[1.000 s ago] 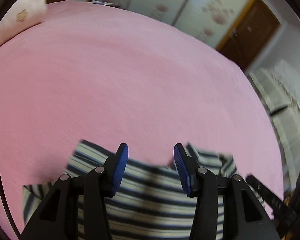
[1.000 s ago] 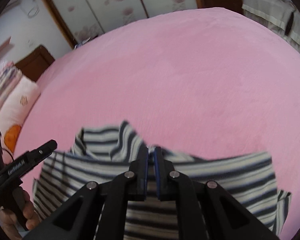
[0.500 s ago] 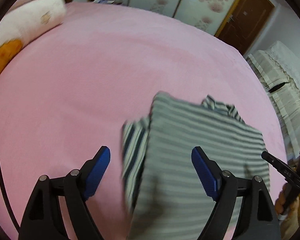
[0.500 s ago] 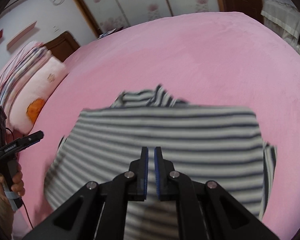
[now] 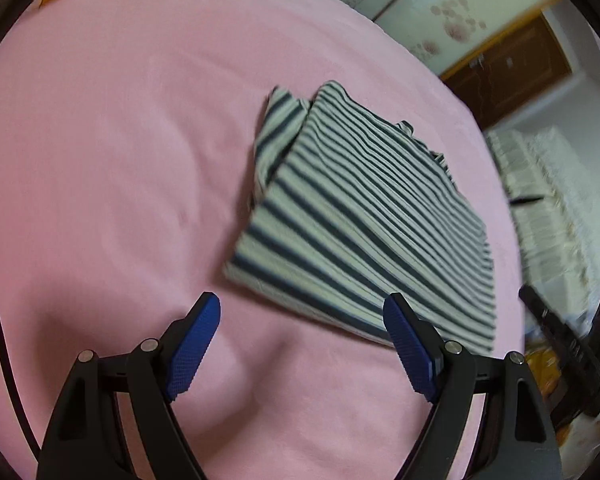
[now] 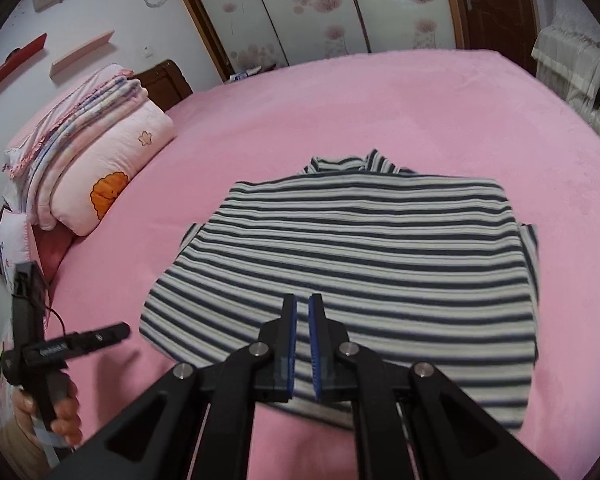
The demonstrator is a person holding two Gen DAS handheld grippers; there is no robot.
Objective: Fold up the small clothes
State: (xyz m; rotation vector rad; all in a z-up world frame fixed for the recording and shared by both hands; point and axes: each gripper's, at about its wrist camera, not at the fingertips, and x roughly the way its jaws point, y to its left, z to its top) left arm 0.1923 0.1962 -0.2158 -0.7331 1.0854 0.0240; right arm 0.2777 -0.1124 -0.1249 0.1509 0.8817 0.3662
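Trouble we are watching for: striped shirt [image 6: 364, 264] is lying half-folded on the pink bed [image 6: 440, 112], left hand-held gripper [image 5: 300, 344] gaping empty, right hand-held gripper [image 6: 302, 344] closed empty, so careless regrasping is risking dragging layers apart.

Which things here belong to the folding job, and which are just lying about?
Job: striped shirt, left gripper open, right gripper shut, holding nothing.
Lying about: pillow, folded blankets, pink bedcover.
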